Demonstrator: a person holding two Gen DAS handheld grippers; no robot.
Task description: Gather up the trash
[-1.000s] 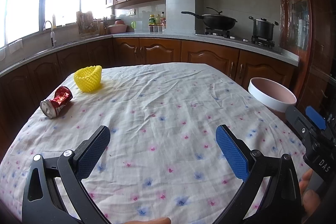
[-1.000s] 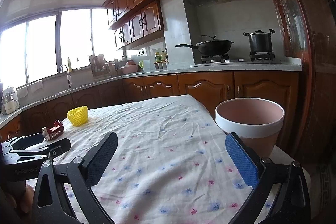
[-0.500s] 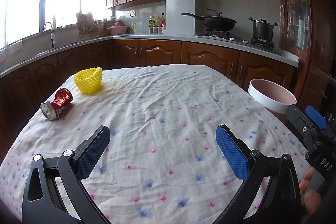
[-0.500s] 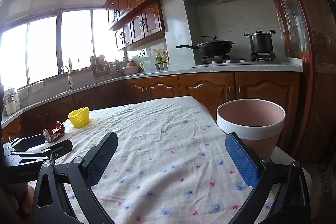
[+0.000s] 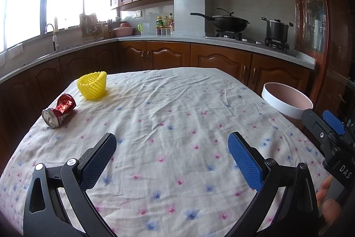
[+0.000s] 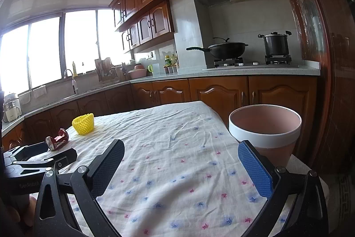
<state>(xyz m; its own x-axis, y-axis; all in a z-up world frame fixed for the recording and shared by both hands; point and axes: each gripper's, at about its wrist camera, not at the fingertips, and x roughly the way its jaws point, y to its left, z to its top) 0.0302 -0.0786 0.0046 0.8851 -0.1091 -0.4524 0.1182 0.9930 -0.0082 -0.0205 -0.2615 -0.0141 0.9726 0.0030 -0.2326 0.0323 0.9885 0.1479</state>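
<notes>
A wood-cabinet kitchen is surrounding a bench (image 5: 177,103) that is wearing a white cloth with small pink and blue flowers. Nearest the camera, the left tongs (image 5: 172,156) are hovering over the bench's near edge, released and gripping nothing, their blue pads spread wide. The right tongs (image 6: 180,167) are hanging over the near right corner, likewise released and empty. Farther out, a crushed red can (image 5: 58,110) is lying on its side near the left edge, and a yellow foam net (image 5: 92,86) is sitting upright just beyond it, close to the far left corner. A pink bin with a white rim (image 6: 265,128) is standing just off the bench's right edge. Beyond, a wok (image 5: 229,22) and a pot (image 5: 277,30) are sitting on the stove.
</notes>
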